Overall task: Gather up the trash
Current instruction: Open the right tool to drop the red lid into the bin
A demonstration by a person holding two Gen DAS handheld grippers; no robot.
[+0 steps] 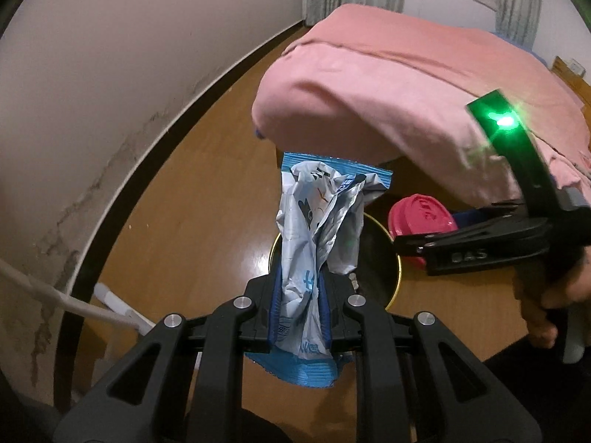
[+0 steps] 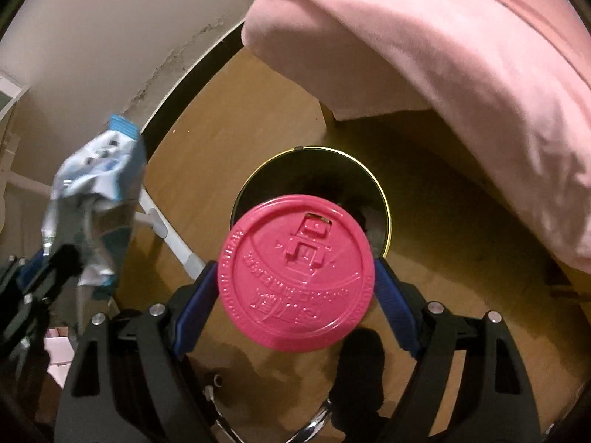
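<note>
Crinkled silver-and-blue foil, a snack wrapper [image 1: 314, 236], is pinched between the blue pads of the left tool [image 1: 299, 295], whose jaws are pressed nearly together on it. The wrapper's long axis runs along the fingers, its blue crimped end pointing to 12 o'clock in the left wrist view and its other end hanging out behind the pads at 6 o'clock. Beyond it, at about 1 o'clock, lies the open mouth of a round black bin with a gold rim [image 1: 397, 280].

The right tool [image 2: 295, 288] is spread wide, its blue pads clamping the rim of a pink plastic cup lid [image 2: 295, 271] at 9 and 3 o'clock. The lid faces the camera flat-on, its embossed face showing, and it covers the lower part of the bin mouth from this view; whether it is directly over the bin cannot be told.

The bin stands on a wooden floor [image 2: 229, 110]. A bed under a pink blanket [image 1: 406, 85] overhangs at 1 o'clock, and a stained pale wall with a dark skirting board [image 1: 155, 155] curves along the left.
</note>
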